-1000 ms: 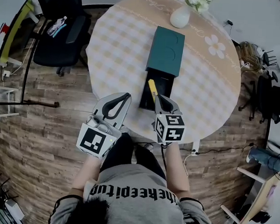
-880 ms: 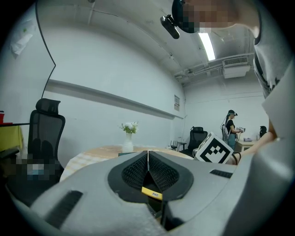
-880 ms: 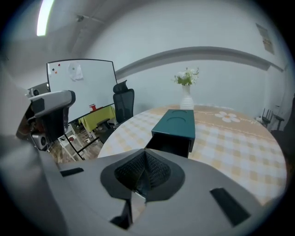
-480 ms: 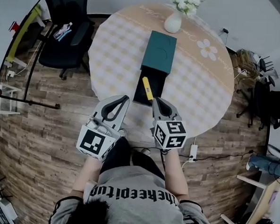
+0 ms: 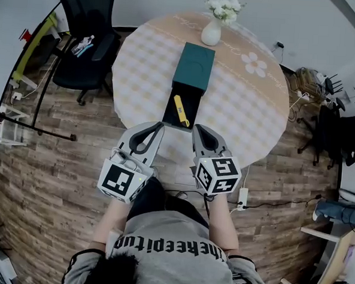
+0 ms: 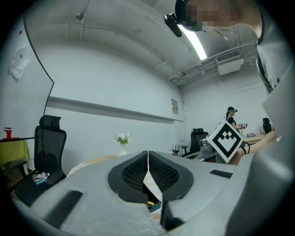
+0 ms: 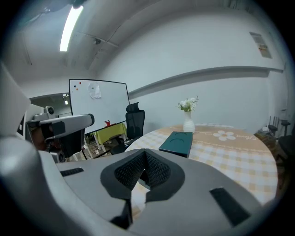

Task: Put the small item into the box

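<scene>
Your right hand-held gripper and left hand-held gripper are both hovering clenched and empty over the worktop's near edge, apparently because the small yellow item is lying inside the teal box's open drawer.

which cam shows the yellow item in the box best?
Head view: the small yellow oblong item lies fully visible in the open black tray. Left gripper view catches only a sliver; right gripper view shows none.
</scene>
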Demonstrator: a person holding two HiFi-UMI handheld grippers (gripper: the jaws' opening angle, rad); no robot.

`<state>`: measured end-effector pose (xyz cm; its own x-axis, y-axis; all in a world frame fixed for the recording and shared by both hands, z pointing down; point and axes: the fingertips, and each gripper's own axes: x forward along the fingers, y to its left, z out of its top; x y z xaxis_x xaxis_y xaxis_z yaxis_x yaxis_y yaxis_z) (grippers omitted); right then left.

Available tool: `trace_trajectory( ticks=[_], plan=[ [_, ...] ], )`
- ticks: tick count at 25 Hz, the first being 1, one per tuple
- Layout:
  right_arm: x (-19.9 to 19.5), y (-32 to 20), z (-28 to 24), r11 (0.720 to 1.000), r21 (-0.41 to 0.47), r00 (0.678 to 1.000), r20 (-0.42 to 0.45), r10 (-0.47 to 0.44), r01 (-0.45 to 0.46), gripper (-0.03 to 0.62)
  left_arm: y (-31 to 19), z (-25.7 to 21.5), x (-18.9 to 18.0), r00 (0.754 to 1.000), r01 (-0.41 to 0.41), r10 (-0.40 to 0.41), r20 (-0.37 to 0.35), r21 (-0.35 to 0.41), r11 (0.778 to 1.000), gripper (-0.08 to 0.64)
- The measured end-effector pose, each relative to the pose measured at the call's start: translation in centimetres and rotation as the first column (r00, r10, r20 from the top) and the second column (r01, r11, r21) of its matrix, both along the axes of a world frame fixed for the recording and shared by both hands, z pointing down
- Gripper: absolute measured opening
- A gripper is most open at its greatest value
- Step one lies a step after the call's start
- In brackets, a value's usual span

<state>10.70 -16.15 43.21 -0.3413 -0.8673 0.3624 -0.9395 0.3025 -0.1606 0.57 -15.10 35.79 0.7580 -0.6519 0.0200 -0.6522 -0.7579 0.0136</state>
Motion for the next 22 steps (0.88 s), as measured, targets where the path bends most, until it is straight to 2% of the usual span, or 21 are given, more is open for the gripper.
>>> trace_trajectory(
  ticks=[11, 22],
  plan=[
    [0.6, 4.6, -3.7, 0.993, 0.104, 0.998, 0.014, -0.066, 0.064, 0.005, 4.9, -2.0, 1.4, 0.999, 0.037, -0.037, -0.009, 0.046, 0.998, 0.021],
    [1.3, 9.4, -7.0, 0.973, 0.199, 0.992, 0.004, -0.123, 0.12, 0.005, 9.7, -3.4, 3.0, 0.998, 0.065, -0.066, 0.006, 0.107, 0.992, 0.021]
  ],
)
